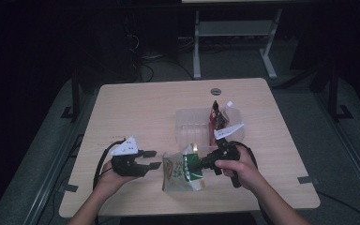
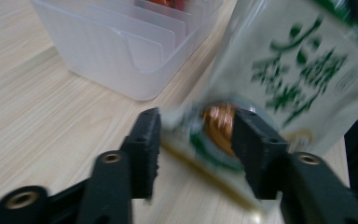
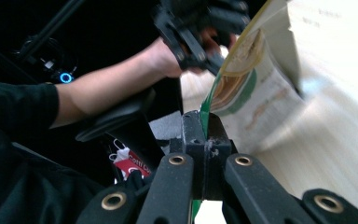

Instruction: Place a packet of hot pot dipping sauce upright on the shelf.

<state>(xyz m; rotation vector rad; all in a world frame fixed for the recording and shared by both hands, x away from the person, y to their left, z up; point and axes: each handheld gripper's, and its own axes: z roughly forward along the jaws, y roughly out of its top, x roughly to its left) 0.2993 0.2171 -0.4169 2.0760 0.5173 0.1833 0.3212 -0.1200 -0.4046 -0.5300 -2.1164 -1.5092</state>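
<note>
My right gripper [image 1: 198,165] pinches the snack bag [image 1: 183,172]; left gripper [image 1: 153,159] jaws gape at nine o'clock. Next, I judge: carry it to the bin [image 1: 187,123] at twelve.

Left gripper [image 1: 151,159] low near the table's front-left, pointing right, jaws apart, nothing pinched. Right gripper [image 1: 198,165] near the front edge at centre-right, pointing left, jaws clamped tight on the snack bag's [image 1: 183,171] green edge. Both forearms enter from the front edge; right hand [image 1: 238,168] wraps its grip.
</note>
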